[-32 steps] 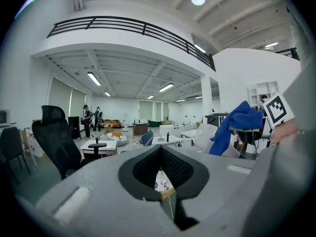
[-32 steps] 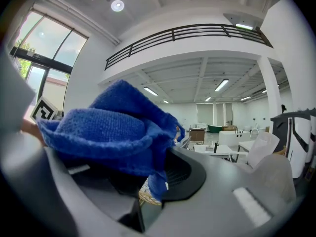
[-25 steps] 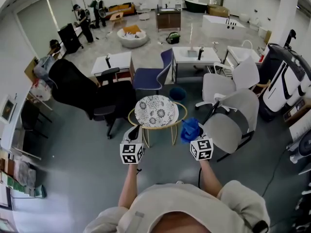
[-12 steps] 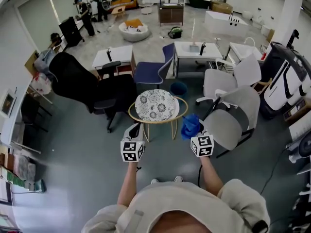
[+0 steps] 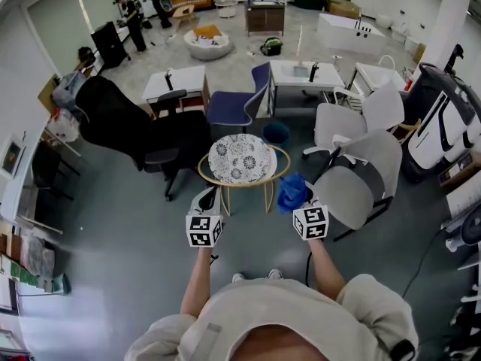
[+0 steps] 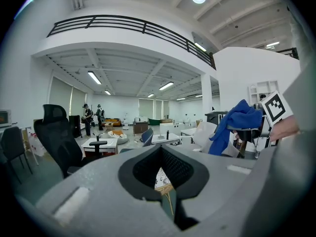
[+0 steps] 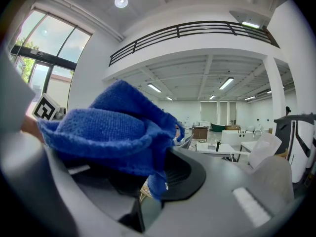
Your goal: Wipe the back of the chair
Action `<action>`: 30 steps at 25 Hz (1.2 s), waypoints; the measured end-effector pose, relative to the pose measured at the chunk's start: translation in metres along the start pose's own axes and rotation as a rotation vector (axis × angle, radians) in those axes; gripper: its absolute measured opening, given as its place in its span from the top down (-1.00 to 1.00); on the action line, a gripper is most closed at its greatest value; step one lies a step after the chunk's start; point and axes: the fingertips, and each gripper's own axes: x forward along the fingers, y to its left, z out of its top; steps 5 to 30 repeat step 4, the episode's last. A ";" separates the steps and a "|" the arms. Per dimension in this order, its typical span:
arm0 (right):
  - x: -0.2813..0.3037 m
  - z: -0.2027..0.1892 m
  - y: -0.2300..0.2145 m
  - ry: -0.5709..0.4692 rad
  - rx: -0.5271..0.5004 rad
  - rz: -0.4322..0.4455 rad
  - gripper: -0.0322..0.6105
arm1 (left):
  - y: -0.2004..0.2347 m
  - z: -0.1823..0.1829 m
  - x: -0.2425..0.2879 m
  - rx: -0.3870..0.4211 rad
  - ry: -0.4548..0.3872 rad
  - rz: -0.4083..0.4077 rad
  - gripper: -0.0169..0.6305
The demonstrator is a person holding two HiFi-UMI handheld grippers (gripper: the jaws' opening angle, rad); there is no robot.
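Observation:
In the head view my right gripper [image 5: 294, 198] is shut on a crumpled blue cloth [image 5: 291, 192], held in the air just left of a grey armchair [image 5: 352, 190]. That chair's pale curved back [image 5: 382, 156] faces away to the right. In the right gripper view the blue cloth [image 7: 113, 127] bulges over the jaws and hides the fingertips. My left gripper [image 5: 204, 201] hangs level with it, shut, nothing between its jaws. The left gripper view shows the cloth [image 6: 237, 125] off to the right.
A small round table with a patterned top [image 5: 240, 159] stands just beyond both grippers. Left of it is a tall black office chair [image 5: 128, 130]; behind it are a blue chair [image 5: 233, 111] and white desks [image 5: 304, 75]. Another white chair [image 5: 368, 119] stands behind the grey one. People stand far back [image 5: 129, 13].
Both grippers have stayed side by side with the cloth still held. The right gripper has drifted slightly up and left; the scene has shifted a little in the head view.

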 end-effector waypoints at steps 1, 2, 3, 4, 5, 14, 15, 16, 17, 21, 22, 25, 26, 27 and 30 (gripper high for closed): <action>0.000 0.000 0.000 0.001 0.000 0.001 0.74 | 0.000 0.000 0.000 0.000 0.001 0.001 0.94; 0.000 0.000 0.001 0.003 0.000 0.002 0.74 | 0.000 -0.001 -0.001 0.000 0.002 0.002 0.94; 0.000 -0.001 0.002 0.004 -0.001 0.003 0.74 | 0.000 -0.002 -0.002 -0.001 0.003 0.002 0.94; 0.000 -0.002 0.003 0.006 -0.001 0.004 0.74 | 0.001 -0.002 -0.003 -0.002 0.004 0.003 0.94; 0.000 -0.002 0.003 0.006 -0.001 0.004 0.74 | 0.001 -0.002 -0.003 -0.002 0.004 0.003 0.94; 0.000 -0.002 0.003 0.006 -0.001 0.004 0.74 | 0.001 -0.002 -0.003 -0.002 0.004 0.003 0.94; 0.000 -0.002 0.003 0.006 -0.001 0.004 0.74 | 0.001 -0.002 -0.003 -0.002 0.004 0.003 0.94; 0.000 -0.002 0.003 0.006 -0.001 0.004 0.74 | 0.001 -0.002 -0.003 -0.002 0.004 0.003 0.94; 0.000 -0.002 0.003 0.006 -0.001 0.004 0.74 | 0.001 -0.002 -0.003 -0.002 0.004 0.003 0.94; 0.000 -0.002 0.003 0.006 -0.001 0.004 0.74 | 0.001 -0.002 -0.003 -0.002 0.004 0.003 0.94; 0.000 -0.002 0.003 0.006 -0.001 0.004 0.74 | 0.001 -0.002 -0.003 -0.002 0.004 0.003 0.94; 0.000 -0.002 0.003 0.006 -0.001 0.004 0.74 | 0.001 -0.002 -0.003 -0.002 0.004 0.003 0.94; 0.000 -0.002 0.003 0.006 -0.001 0.004 0.74 | 0.001 -0.002 -0.003 -0.002 0.004 0.003 0.94; 0.000 -0.002 0.003 0.006 -0.001 0.004 0.74 | 0.001 -0.002 -0.003 -0.002 0.004 0.003 0.94; 0.000 -0.002 0.003 0.006 -0.001 0.004 0.74 | 0.001 -0.002 -0.003 -0.002 0.004 0.003 0.94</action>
